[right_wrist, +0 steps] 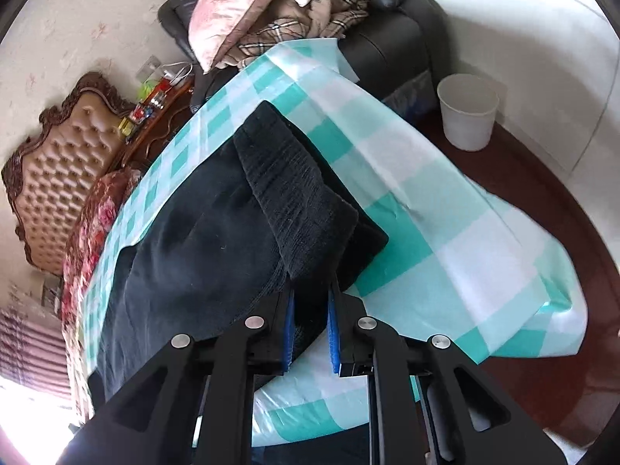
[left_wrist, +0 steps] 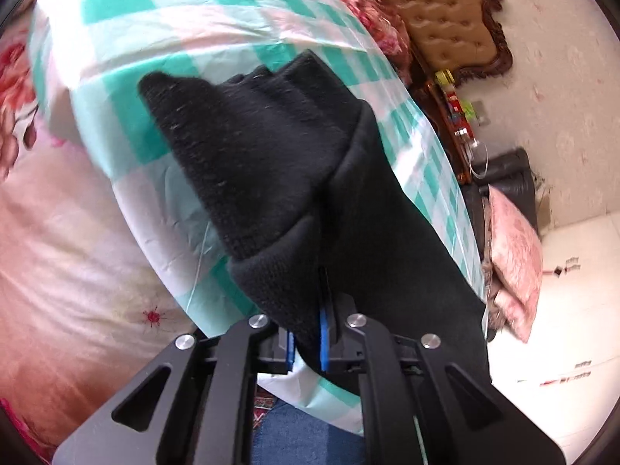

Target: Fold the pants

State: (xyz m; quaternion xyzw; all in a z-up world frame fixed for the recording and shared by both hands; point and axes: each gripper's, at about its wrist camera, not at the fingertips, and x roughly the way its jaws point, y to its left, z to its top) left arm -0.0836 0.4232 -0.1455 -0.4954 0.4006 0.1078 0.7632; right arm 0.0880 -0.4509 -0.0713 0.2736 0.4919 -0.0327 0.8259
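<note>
Black pants [left_wrist: 271,162] lie on a teal-and-white checked cloth [left_wrist: 155,31] over the bed. My left gripper [left_wrist: 308,345] is shut on the pants' ribbed end, which is lifted and folds back over the rest. In the right wrist view the pants [right_wrist: 186,240] spread to the left. My right gripper [right_wrist: 310,329] is shut on another ribbed end of the pants [right_wrist: 306,209], held just above the checked cloth [right_wrist: 426,201].
A tufted headboard [left_wrist: 438,11] and a cluttered nightstand [left_wrist: 453,116] stand beyond the bed. A dark sofa [right_wrist: 387,38] holds pink cushions [right_wrist: 232,4] and a plaid blanket. A white bucket [right_wrist: 469,112] stands on the floor. A floral quilt [left_wrist: 58,232] lies at the left.
</note>
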